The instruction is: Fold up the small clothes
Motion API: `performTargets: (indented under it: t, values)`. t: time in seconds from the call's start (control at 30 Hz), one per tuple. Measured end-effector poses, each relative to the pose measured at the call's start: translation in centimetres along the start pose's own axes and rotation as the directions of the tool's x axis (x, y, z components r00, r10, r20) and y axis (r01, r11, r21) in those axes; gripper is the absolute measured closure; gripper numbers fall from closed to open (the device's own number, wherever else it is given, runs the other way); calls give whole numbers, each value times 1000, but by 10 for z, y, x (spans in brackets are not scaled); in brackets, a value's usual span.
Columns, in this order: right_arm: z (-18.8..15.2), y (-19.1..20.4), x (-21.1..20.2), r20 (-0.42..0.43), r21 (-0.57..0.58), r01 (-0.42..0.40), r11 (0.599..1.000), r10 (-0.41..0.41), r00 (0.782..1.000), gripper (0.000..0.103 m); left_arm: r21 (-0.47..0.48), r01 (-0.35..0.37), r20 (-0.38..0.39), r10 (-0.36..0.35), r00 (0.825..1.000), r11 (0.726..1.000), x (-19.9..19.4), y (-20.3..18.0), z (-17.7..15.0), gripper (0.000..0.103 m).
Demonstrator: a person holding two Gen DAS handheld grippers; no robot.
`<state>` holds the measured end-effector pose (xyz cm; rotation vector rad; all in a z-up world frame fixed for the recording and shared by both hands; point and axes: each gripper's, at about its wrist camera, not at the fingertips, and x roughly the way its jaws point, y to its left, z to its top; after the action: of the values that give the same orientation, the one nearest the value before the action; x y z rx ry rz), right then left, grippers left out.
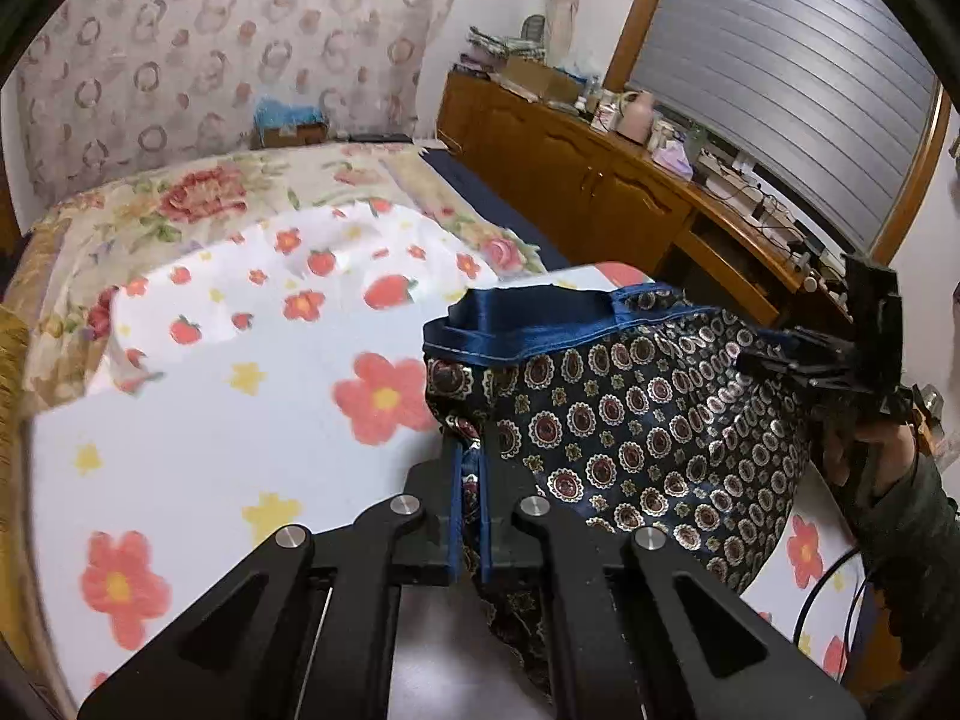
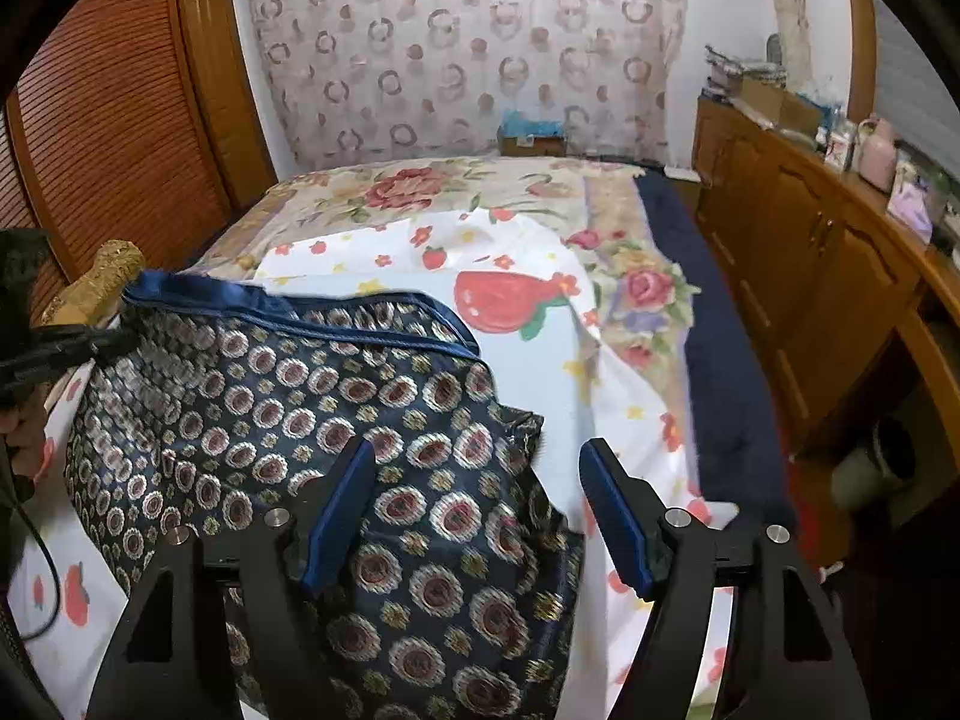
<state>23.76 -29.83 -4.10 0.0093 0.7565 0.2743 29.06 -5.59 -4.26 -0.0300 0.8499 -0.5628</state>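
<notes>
Over the bed, on a white sheet w/ red flowers & strawberries [image 1: 252,432], lay the task's thing: navy patterned shorts [image 1: 648,420] w/ a blue satin waistband [image 1: 528,324], partly lifted, not flat. Left gripper [image 1: 471,480] had its jaws pressed together, pinching a bunched edge of the shorts betw. the blue pads; cloth hung down below the grip. Right gripper [image 2: 480,510] had jaws spread wide, pads apart, nothing clamped; the shorts' hem lay under and just beside its left pad [image 2: 339,510], the other pad over bare sheet. From the left wrist view the right gripper sat at the far side of the garment, a hand [image 1: 864,450] around its grip. Risks, as I'd judge them: w/ only one corner held, the slick fabric could slide out of the pinch or sag and twist, so any fold would come out crooked; cause = single-point hold on bunched cloth. If the right jaws shut where they stood they might catch the sheet along w/ the hem, or miss the hem altogether, and drag the sheet up. Cable [image 2: 42,570] near the left side could snag the cloth. Writing: none legible on shorts, sheet or the clutter on the wooden cabinet [image 1: 570,156]; no brand or label readable.
</notes>
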Motion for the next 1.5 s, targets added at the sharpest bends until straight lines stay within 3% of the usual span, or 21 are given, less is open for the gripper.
performTargets:
  t: [0.3, 0.6, 0.67, 0.73, 0.83, 1.07, 1.2, 1.5]
  values:
    - [5, 4, 16, -60, -7, -95, 995, 94, 994, 31, -15, -61, -4, 61, 998, 998, -8, 23, -4, 98]
    - [7, 1, 24, -75, -10, -83, 997, 82, 994, 32, -2, -83, -3, 83, 997, 997, -2, 23, -9, 98]
    - [6, 5, 24, -69, -23, -105, 994, 103, 992, 46, 2, -84, -1, 84, 996, 996, -3, 22, -10, 98]
    - [5, 8, 24, -72, -26, -145, 989, 143, 987, 79, 0, -78, 6, 78, 997, 997, -5, 21, -11, 98]
    - [2, 11, 19, -57, -46, -154, 987, 152, 987, 93, 3, -72, 33, 72, 997, 997, -15, 17, -12, 98]
    - [16, 27, -23, 114, -91, -131, 987, 141, 984, 95, 20, -76, 124, 73, 990, 997, -66, 9, -12, 98]
    - [27, 57, -39, 143, -174, -108, 979, 134, 981, 96, 7, -99, 195, 95, 976, 995, -107, 14, -15, 98]
    - [67, 124, -61, 224, -319, -163, 934, 241, 944, 96, -75, -200, 314, 213, 925, 977, -195, 50, -45, 98]
